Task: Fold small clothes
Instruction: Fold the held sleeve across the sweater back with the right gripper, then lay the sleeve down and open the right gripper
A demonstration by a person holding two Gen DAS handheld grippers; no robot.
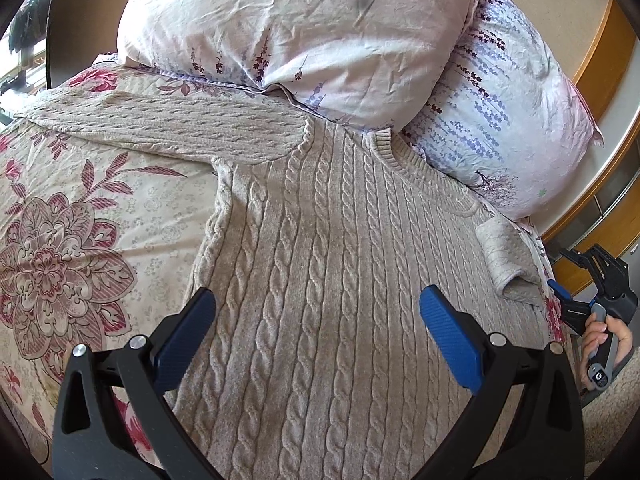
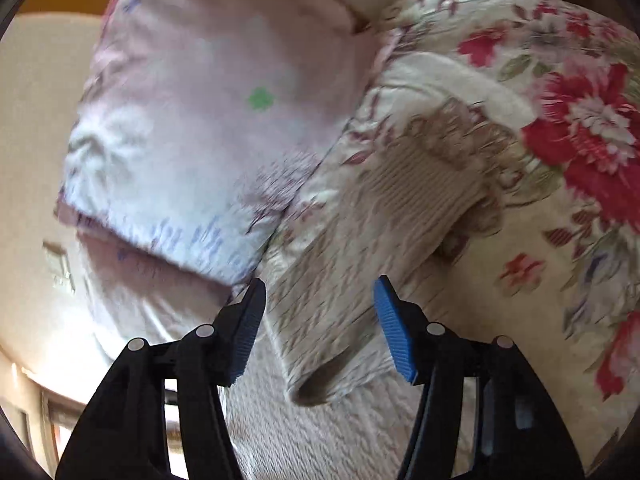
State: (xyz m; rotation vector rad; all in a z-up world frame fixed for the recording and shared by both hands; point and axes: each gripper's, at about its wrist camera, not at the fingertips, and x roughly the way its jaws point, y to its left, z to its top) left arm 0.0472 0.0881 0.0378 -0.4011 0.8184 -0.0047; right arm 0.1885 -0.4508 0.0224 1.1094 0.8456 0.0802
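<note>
sweater [image 1: 340, 280] lies flat on the flowered bedspread [image 1: 80, 240], collar against the pillows [image 1: 300, 40]. left gripper [image 1: 316, 332] hovers wide open over it; right gripper [image 2: 320, 320], half open, nears the sleeve [image 2: 328, 320]. thick knit may slip out or bunch.

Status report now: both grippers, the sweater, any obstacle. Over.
Left gripper open, above sweater. Right gripper open, empty, at sleeve. Sweater flat on bedspread, unfolded. Pillows touch the collar.
</note>
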